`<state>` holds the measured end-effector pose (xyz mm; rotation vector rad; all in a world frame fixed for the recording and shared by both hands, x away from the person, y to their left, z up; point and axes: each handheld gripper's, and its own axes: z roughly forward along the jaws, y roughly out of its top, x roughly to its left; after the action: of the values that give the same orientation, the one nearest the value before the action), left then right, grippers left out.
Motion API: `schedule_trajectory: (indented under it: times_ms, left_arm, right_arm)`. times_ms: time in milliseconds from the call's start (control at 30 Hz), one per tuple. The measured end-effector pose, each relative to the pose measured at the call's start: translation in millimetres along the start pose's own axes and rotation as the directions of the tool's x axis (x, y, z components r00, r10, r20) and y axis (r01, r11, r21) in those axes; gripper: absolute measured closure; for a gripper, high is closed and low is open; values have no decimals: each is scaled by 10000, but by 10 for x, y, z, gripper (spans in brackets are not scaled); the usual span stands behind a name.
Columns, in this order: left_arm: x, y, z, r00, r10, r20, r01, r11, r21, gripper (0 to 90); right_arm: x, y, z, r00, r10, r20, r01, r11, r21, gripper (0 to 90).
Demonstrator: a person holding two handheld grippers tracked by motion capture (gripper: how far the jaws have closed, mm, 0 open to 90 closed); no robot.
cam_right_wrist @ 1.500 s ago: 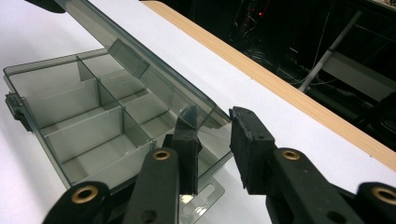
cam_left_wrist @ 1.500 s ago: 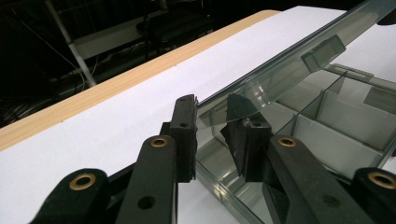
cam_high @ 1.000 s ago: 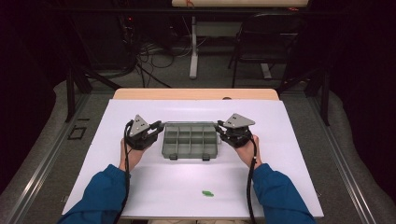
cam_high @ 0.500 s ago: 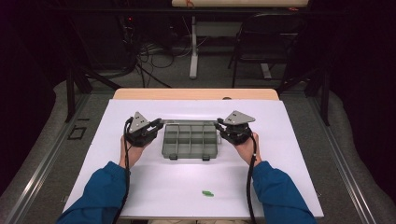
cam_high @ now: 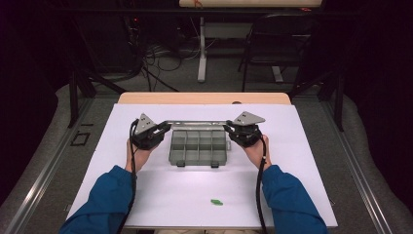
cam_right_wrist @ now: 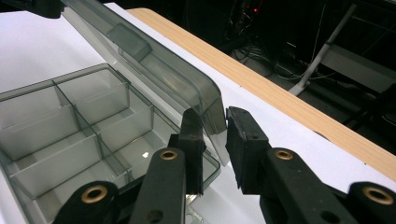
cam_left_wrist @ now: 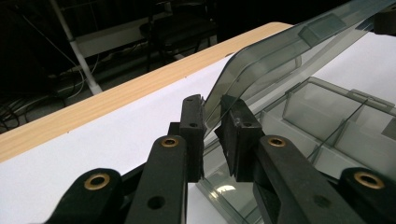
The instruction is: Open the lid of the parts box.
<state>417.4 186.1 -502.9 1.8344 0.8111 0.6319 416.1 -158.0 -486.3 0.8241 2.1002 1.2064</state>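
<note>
Organizer box (cam_high: 198,147) sits mid-table on the white sheet (cam_high: 292,185), compartments bare. Its smoky lid (cam_high: 195,123), flat over the tray a second ago, now stands raised along the far edge. Left claw (cam_left_wrist: 212,135) pinches one lid corner, right claw (cam_right_wrist: 215,140) the other, both closed on it. Opening looks nearly done. Small green piece (cam_high: 216,202) lies near the front edge, well apart from the box.

High view looking down from above the table (cam_high: 292,195), both gripper views close, sharing the compartment box (cam_left_wrist: 327,116).
</note>
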Motion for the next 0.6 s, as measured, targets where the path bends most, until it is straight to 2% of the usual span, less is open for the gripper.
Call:
schedule_trajectory:
  times_ms: [600]
  left_arm:
    - [74, 34, 100, 9995, -254, -204, 253, 9997, -39, 819]
  right_arm:
    - [-90, 24, 116, 9989, 452, 145, -454, 9989, 114, 794]
